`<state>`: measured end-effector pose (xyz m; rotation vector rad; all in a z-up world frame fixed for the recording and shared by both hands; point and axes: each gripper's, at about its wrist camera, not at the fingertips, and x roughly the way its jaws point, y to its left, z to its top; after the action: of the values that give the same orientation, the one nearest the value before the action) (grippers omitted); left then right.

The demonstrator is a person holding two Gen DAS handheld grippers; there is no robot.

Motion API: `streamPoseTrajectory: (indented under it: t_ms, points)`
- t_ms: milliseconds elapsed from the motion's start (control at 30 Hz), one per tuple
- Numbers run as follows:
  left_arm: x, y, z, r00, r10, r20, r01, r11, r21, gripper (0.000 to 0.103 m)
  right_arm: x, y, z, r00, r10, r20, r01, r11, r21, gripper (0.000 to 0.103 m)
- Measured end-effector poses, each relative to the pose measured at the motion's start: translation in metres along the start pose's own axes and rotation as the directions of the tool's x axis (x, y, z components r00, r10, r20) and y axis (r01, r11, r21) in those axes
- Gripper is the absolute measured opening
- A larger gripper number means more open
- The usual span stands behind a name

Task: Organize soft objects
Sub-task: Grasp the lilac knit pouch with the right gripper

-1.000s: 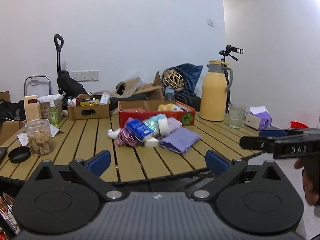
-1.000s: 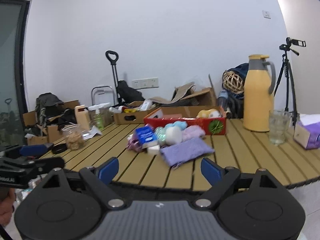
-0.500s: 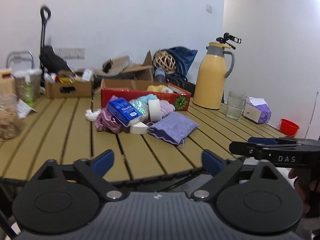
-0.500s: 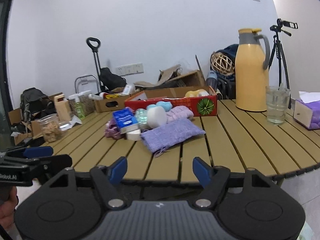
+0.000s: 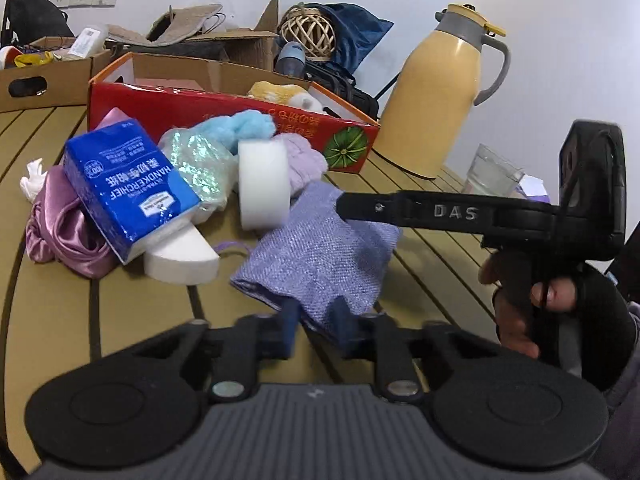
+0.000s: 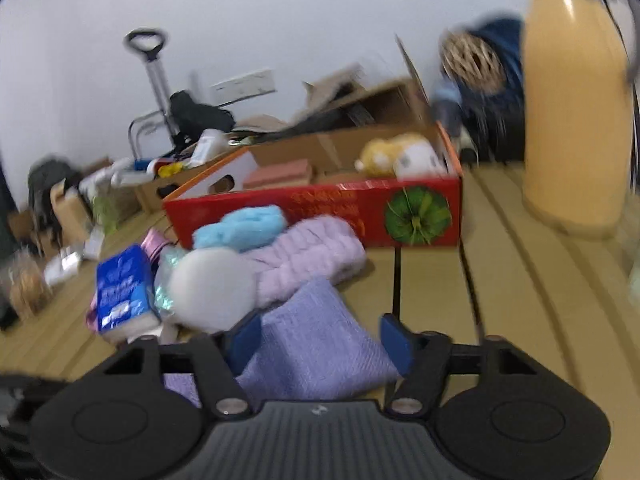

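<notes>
Where a second ago both tongs hung wide open short of the bench [image 5: 120,304], they have now swept in over its near edge. The left tongs [image 5: 314,322] have clamped shut on the near hem of the pouch [image 5: 320,256], a lilac knit bag lying flat on the slats. The right tongs [image 6: 320,338] are closing, the pouch's other side between their blue pads, which do not yet look pressed on it (that view is smeared by motion). A two-handed lift appears to be starting. Just beyond sit the sponge [image 5: 262,182], the tissue pack [image 5: 128,184] and a satin bag [image 5: 60,236], all waiting. Behind them stands the red box [image 5: 224,108], holding a plush toy [image 5: 280,94], the likely home for the pile.
</notes>
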<state>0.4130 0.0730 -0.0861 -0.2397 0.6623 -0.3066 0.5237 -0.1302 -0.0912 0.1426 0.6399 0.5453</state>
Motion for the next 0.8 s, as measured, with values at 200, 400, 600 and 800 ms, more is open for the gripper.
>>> streamPoseTrajectory:
  t_ms: [200, 400, 600, 800]
  points:
    - [-0.005, 0.018, -0.004, 0.998, 0.048, 0.048, -0.046, 0.998, -0.051, 0.019, -0.025, -0.017, -0.033, 0.998, 0.05, -0.05, -0.041, 0.985, 0.165, 0.013]
    - [0.001, 0.013, 0.001, 0.998, 0.001, 0.055, 0.002, 0.998, -0.055, 0.039, -0.041, -0.024, -0.034, 0.999, 0.038, 0.038, -0.044, 0.982, 0.185, 0.03]
    - [0.012, 0.007, 0.007, 0.998, -0.004, 0.063, 0.008, 0.998, -0.061, 0.049, -0.007, -0.026, 0.006, 0.998, 0.055, 0.034, -0.057, 0.996, 0.066, 0.062]
    - [0.013, 0.001, 0.004, 0.999, -0.001, 0.05, 0.0, 1.0, 0.015, 0.022, 0.011, -0.036, 0.004, 0.994, 0.107, -0.033, -0.098, 0.976, 0.197, 0.023]
